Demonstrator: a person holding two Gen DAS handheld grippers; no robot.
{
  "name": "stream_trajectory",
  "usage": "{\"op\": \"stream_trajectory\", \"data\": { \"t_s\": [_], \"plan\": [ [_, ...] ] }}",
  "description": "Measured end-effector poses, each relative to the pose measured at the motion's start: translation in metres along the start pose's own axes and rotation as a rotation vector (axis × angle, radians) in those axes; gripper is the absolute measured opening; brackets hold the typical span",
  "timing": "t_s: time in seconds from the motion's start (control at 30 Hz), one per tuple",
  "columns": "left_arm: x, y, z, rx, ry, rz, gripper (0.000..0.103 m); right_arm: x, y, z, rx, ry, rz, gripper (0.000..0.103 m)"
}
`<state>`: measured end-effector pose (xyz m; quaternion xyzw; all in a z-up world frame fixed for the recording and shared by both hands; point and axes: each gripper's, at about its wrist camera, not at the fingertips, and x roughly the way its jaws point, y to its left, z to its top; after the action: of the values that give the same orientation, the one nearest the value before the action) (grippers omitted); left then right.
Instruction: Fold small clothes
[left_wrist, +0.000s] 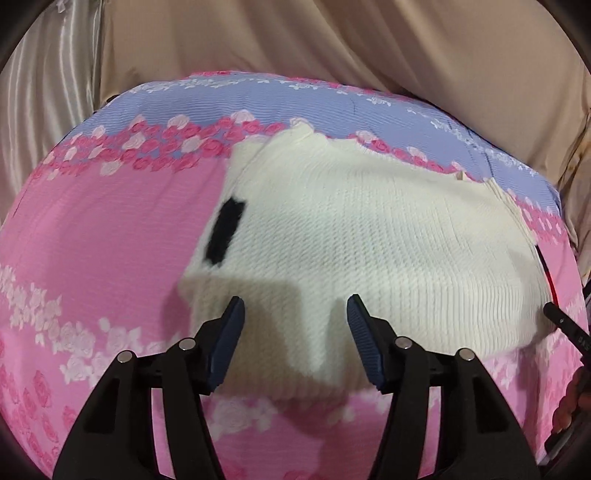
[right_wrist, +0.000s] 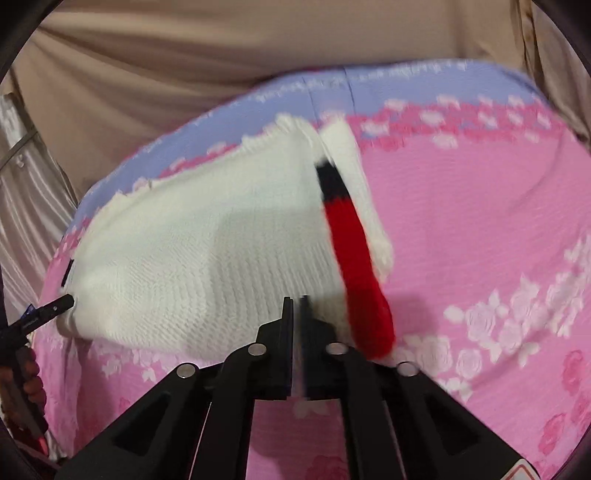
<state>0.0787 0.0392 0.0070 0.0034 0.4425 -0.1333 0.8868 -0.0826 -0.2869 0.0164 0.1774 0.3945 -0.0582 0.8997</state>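
Your left hand-held gripper (left_wrist: 295, 314) hovers spread wide above the white knit sweater (left_wrist: 369, 236), which lies on the pink floral sheet (left_wrist: 110, 229). Your right hand-held gripper (right_wrist: 297, 306) pinches its near edge.

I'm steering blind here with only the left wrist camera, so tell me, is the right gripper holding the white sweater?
Observer: Yes, the right gripper is shut on the sweater's near edge.
Operator: Any colour on that side?
Observer: A red and black band runs along the sweater's right edge.
Operator: Can you see my left gripper from there?
Observer: Only one finger of the left gripper, at the sweater's left edge.
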Motion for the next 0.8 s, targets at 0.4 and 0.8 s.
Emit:
{"op": "stream_trajectory", "data": {
  "t_s": [0.4, 0.8],
  "plan": [
    [-0.029, 0.061, -0.003, -0.235, -0.054, 0.001, 0.059, -0.007, 0.000, 0.031, 0.004, -0.052, -0.016, 0.009],
    [0.026, 0.073, 0.006, -0.454, 0.030, -0.102, 0.074, 0.104, 0.144, 0.051, -0.212, 0.171, 0.259, 0.009]
  ]
}}
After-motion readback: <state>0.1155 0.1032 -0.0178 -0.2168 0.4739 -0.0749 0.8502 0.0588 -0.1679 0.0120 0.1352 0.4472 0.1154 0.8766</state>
